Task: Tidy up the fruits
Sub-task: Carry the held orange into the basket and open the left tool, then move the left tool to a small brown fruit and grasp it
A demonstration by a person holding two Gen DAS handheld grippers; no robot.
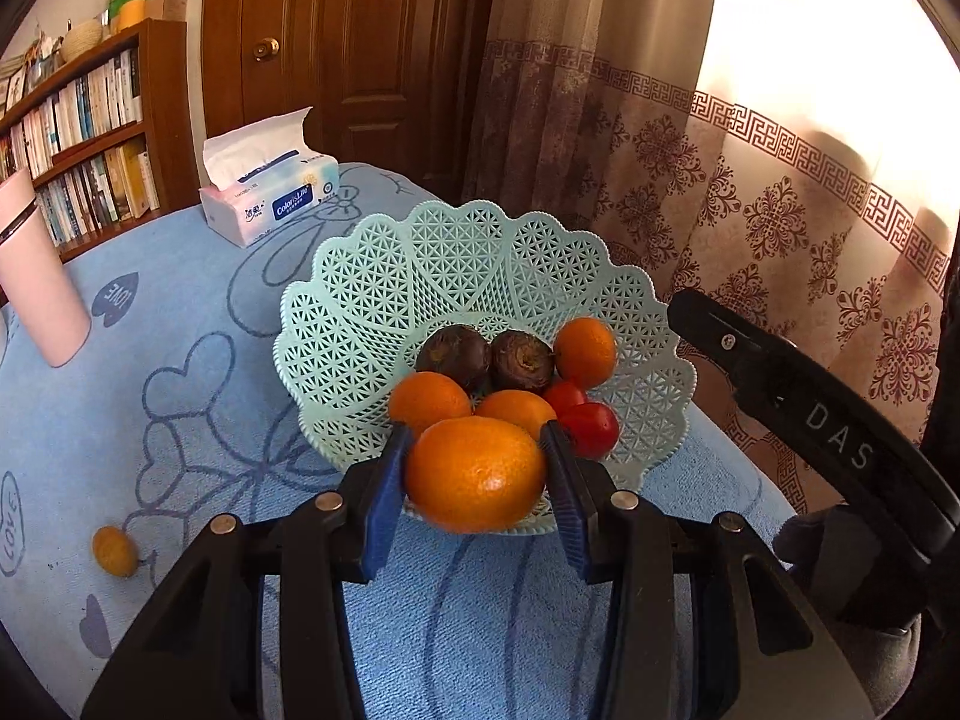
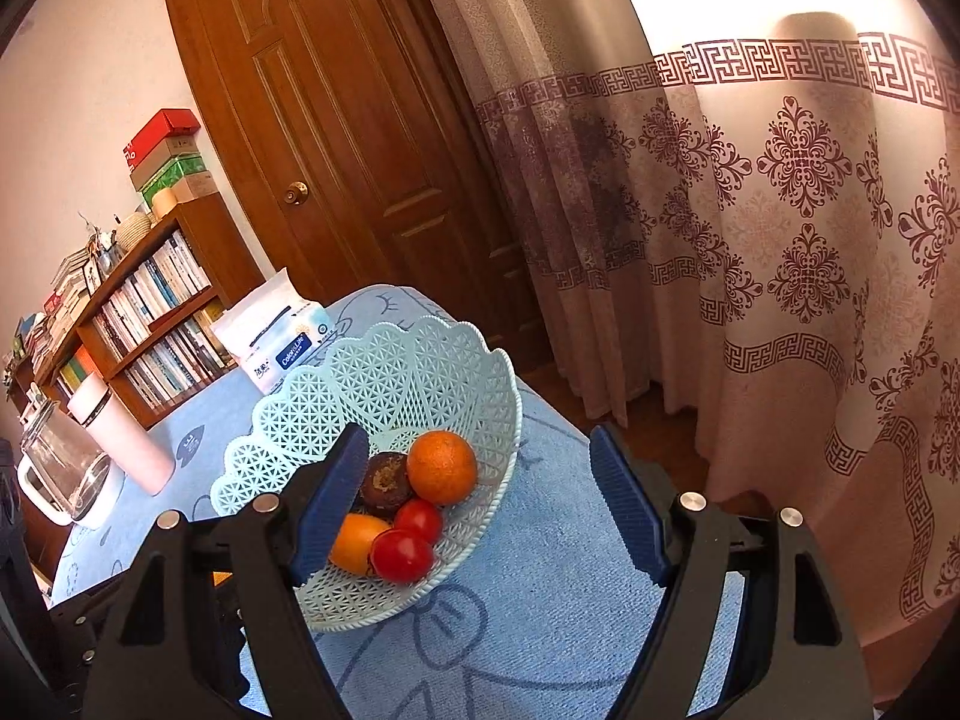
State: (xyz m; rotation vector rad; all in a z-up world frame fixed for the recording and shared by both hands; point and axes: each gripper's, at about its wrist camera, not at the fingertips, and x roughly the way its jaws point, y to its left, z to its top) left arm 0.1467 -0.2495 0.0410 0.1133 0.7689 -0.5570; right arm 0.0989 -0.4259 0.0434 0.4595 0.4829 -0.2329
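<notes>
Orange [image 1: 474, 471] sits clamped betw. left gripper [image 1: 477, 450] pads, at basket [image 1: 372, 276] near rim. Right gripper [image 2: 480, 498] jaws wide apart, holding nothing, above basket's right side.

The left wrist view looks forward and down along its fingers [image 1: 384, 480], close to the near rim of the fruit basket [image 1: 336, 324]. The right wrist view sits higher, to the basket's [image 2: 288, 396] right, facing left. Both share the basket, tissue pack [image 1: 270, 204], bookshelf [image 1: 162, 114], door [image 1: 360, 48] and curtain [image 1: 720, 192].
</notes>
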